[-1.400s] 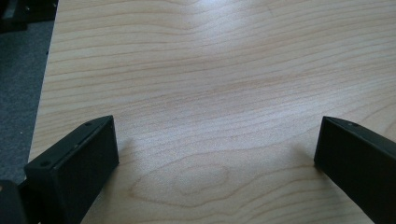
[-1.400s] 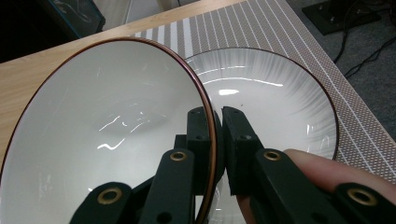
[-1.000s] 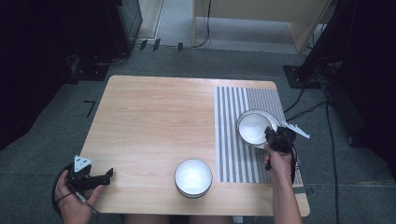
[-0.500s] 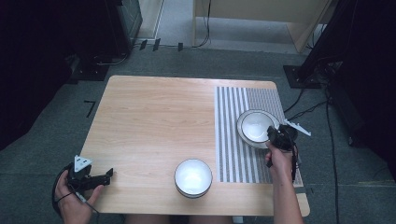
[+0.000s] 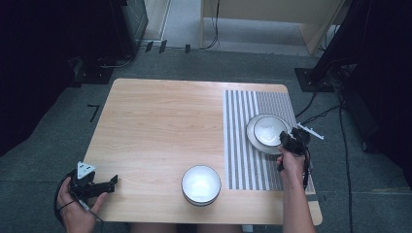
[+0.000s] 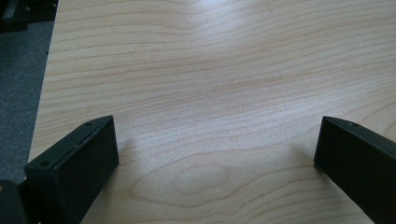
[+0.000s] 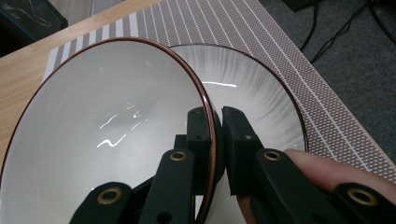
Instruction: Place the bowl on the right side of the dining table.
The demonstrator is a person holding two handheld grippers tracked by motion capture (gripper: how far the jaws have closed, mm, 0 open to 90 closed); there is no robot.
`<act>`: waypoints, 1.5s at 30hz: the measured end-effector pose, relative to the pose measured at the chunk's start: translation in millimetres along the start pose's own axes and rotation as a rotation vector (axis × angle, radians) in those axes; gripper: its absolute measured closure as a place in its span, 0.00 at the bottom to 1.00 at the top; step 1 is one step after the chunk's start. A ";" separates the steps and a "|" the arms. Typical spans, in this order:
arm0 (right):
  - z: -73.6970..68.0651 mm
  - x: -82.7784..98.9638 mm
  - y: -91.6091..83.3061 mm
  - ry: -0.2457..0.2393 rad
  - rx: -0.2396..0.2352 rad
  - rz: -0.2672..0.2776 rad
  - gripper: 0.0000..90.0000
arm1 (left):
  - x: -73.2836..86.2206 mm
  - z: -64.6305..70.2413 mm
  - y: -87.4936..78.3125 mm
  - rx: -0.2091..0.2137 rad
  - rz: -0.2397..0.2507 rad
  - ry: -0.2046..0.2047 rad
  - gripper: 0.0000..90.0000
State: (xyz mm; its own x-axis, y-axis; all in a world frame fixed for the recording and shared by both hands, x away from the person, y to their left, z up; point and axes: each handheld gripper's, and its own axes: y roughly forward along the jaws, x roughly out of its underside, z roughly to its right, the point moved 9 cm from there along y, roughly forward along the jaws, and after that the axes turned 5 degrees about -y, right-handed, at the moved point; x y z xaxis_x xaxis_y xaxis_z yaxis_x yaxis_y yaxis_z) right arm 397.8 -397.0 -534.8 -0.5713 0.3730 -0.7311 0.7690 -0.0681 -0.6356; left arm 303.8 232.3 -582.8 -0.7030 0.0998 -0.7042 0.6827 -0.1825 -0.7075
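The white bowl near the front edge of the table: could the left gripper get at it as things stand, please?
Probably yes. The left gripper rests open near the table's front left corner, and bare wood lies between it and the white bowl. The right gripper is occupied, shut on the other bowl's rim over the plate.

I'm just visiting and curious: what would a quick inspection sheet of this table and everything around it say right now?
Surface: wooden table with a striped mat covering its right part.
Job's things: small bowl gripped by its rim, over a white plate on the mat; whether it touches the plate cannot be told. A second bowl stands near the front edge.
Clutter: nothing seen.
Grippers: right gripper shut on the small bowl's rim; left gripper open, holding nothing, at the front left corner.
Cables: several run across the floor right of the table and behind it.
Surroundings: grey carpet floor, dark equipment at both sides, a light wooden cabinet behind.
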 end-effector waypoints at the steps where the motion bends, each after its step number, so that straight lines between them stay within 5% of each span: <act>1: 0.0 0.0 0.0 0.000 0.000 0.000 0.93 | 0.0 0.0 0.0 0.000 0.000 0.000 0.00; 15: 3.6 0.8 7.9 0.086 0.008 -0.022 0.92 | 0.0 0.0 0.0 0.000 0.001 -0.001 0.00; 45: 4.2 0.9 9.8 0.161 0.007 -0.048 0.89 | 0.0 0.0 0.0 0.001 0.001 -0.001 0.00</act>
State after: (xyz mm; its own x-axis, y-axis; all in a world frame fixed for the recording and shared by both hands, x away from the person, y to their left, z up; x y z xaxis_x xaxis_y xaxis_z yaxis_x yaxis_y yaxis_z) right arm 403.6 -401.2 -542.7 -0.5537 0.5196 -0.6507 0.7392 -0.0531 -0.6714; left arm 303.8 232.2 -582.8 -0.7028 0.0984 -0.7046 0.6831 -0.1831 -0.7070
